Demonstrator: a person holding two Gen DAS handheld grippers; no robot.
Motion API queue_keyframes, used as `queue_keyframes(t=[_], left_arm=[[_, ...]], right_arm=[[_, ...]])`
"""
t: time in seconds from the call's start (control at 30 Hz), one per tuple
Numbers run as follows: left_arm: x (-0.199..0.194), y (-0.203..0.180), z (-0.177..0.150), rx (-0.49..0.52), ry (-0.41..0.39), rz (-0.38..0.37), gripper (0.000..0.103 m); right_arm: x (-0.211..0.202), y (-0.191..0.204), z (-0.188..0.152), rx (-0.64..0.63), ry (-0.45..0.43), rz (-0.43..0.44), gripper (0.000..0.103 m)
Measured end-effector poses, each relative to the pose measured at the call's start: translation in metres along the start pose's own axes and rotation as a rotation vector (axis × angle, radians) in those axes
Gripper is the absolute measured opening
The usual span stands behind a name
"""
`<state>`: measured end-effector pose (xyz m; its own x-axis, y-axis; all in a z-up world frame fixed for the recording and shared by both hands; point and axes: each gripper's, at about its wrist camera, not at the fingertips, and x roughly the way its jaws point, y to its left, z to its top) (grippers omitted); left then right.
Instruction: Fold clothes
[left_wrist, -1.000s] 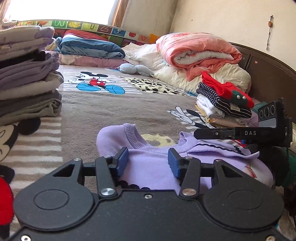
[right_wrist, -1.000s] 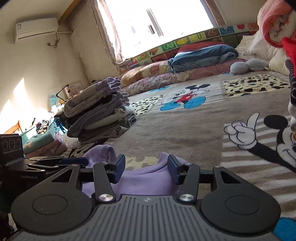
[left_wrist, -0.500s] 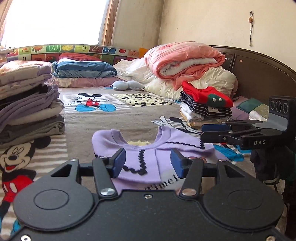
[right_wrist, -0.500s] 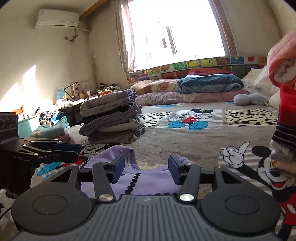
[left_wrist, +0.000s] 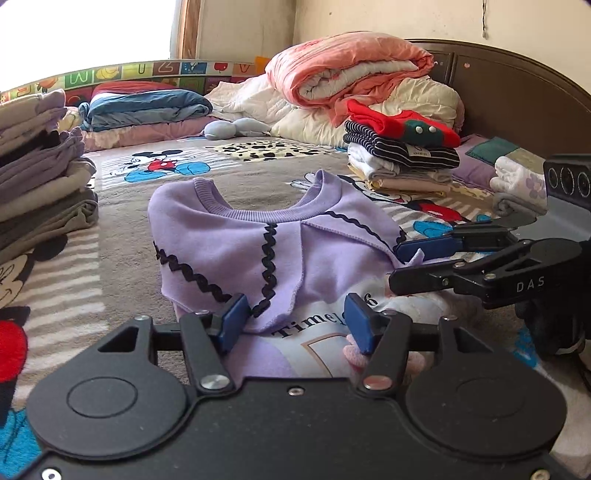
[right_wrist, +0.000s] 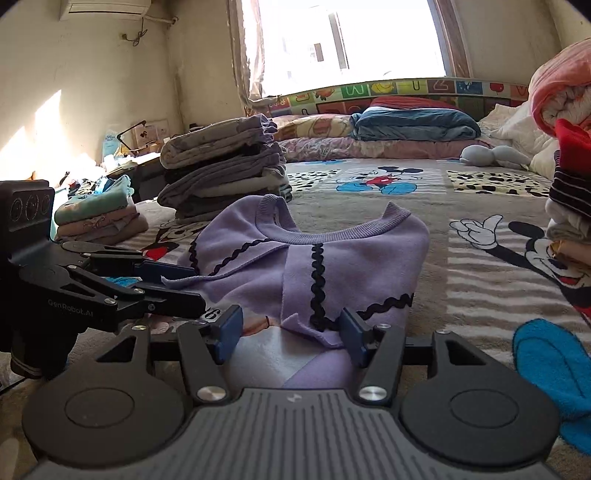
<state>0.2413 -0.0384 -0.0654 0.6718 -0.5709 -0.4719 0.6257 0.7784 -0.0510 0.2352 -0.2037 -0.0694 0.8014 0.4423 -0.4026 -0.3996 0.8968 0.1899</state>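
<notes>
A: Left wrist view, nearest item?
B: Left claw (left_wrist: 295, 319), jaws just widened, pads clear of cloth. Purple sweater (left_wrist: 258, 251) lies between and beyond them, flat on the bed (left_wrist: 122, 266), sides folded in.
A: Right wrist view?
B: Right claw (right_wrist: 290, 332), likewise just opened, released, same sweater (right_wrist: 362, 258) between its pads, not pinched.
A: Farther back?
B: Grey stack (left_wrist: 37, 184) left, striped stack (left_wrist: 402, 155) right, pink quilt (left_wrist: 351, 70) by the headboard (left_wrist: 517, 96).
</notes>
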Motion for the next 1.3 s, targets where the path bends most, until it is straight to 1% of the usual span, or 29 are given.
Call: queue_keyframes(t=[0.1, 0.13, 0.2, 0.27, 0.3, 0.37, 0.43, 0.47, 0.5, 0.57, 0.7, 0.8, 0.83, 0.87, 0.9, 0.93, 1.0, 1.07, 1.17, 1.2, 1.23, 1.3], left_arm=[[-0.011, -0.004, 0.002, 0.008, -0.028, 0.026, 0.057], [-0.018, -0.009, 0.004, 0.031, -0.046, 0.036, 0.057], [-0.035, -0.024, 0.007, 0.107, -0.089, 0.048, 0.057], [-0.045, -0.035, 0.006, 0.166, -0.118, 0.072, 0.057], [-0.047, -0.038, 0.004, 0.172, -0.118, 0.079, 0.057], [-0.044, -0.041, -0.002, 0.164, -0.094, 0.063, 0.057], [-0.033, -0.043, -0.009, 0.18, -0.049, 0.066, 0.058], [-0.027, -0.044, -0.012, 0.189, -0.027, 0.071, 0.058], [-0.024, -0.042, -0.014, 0.176, -0.014, 0.073, 0.059], [-0.019, -0.037, -0.016, 0.149, -0.009, 0.069, 0.063], [-0.017, -0.036, -0.019, 0.138, 0.002, 0.055, 0.065], [-0.028, -0.035, -0.012, 0.135, 0.011, 0.025, 0.065], [-0.032, -0.034, -0.01, 0.133, 0.001, 0.023, 0.064], [-0.038, -0.033, -0.006, 0.127, -0.026, 0.029, 0.062], [-0.042, -0.03, -0.001, 0.112, -0.057, 0.048, 0.059], [-0.045, -0.026, 0.004, 0.095, -0.088, 0.073, 0.059], [-0.044, -0.016, 0.015, 0.07, -0.138, 0.086, 0.059], [-0.036, -0.005, 0.026, 0.067, -0.156, 0.073, 0.059], [-0.017, 0.015, 0.039, 0.086, -0.159, 0.067, 0.059], [-0.011, 0.023, 0.041, 0.081, -0.157, 0.06, 0.061], [-0.004, 0.031, 0.043, 0.075, -0.155, 0.051, 0.063], [0.009, 0.045, 0.045, 0.066, -0.151, 0.033, 0.063]], right_arm=[[0.001, 0.0, -0.001, -0.001, 0.006, -0.005, 0.06], [-0.001, 0.003, 0.0, -0.012, -0.003, -0.012, 0.06], [-0.013, 0.016, 0.001, -0.071, -0.054, -0.046, 0.06], [-0.031, 0.033, 0.002, -0.15, -0.116, -0.057, 0.06], [-0.038, 0.041, 0.001, -0.18, -0.137, -0.057, 0.06], [-0.049, 0.055, -0.001, -0.229, -0.162, -0.057, 0.06], [-0.049, 0.06, -0.004, -0.243, -0.144, -0.055, 0.06], [-0.046, 0.059, -0.005, -0.236, -0.119, -0.05, 0.059], [-0.038, 0.056, -0.007, -0.221, -0.073, -0.05, 0.059], [-0.021, 0.05, -0.012, -0.192, 0.017, -0.049, 0.06], [-0.014, 0.053, -0.016, -0.208, 0.03, -0.057, 0.064], [-0.012, 0.053, -0.017, -0.202, 0.042, -0.048, 0.065], [-0.016, 0.052, -0.015, -0.191, 0.036, -0.039, 0.065], [-0.022, 0.051, -0.013, -0.178, 0.025, -0.028, 0.064], [-0.03, 0.049, -0.01, -0.154, -0.004, -0.007, 0.061], [-0.041, 0.046, -0.006, -0.125, -0.048, 0.006, 0.058], [-0.05, 0.043, 0.004, -0.126, -0.107, -0.032, 0.058], [-0.046, 0.035, 0.014, -0.14, -0.12, -0.048, 0.058], [-0.028, 0.023, 0.03, -0.189, -0.109, -0.057, 0.061], [-0.021, 0.019, 0.036, -0.21, -0.106, -0.064, 0.065], [-0.013, 0.012, 0.042, -0.217, -0.1, -0.065, 0.072], [-0.001, -0.002, 0.049, -0.208, -0.103, -0.064, 0.075]])
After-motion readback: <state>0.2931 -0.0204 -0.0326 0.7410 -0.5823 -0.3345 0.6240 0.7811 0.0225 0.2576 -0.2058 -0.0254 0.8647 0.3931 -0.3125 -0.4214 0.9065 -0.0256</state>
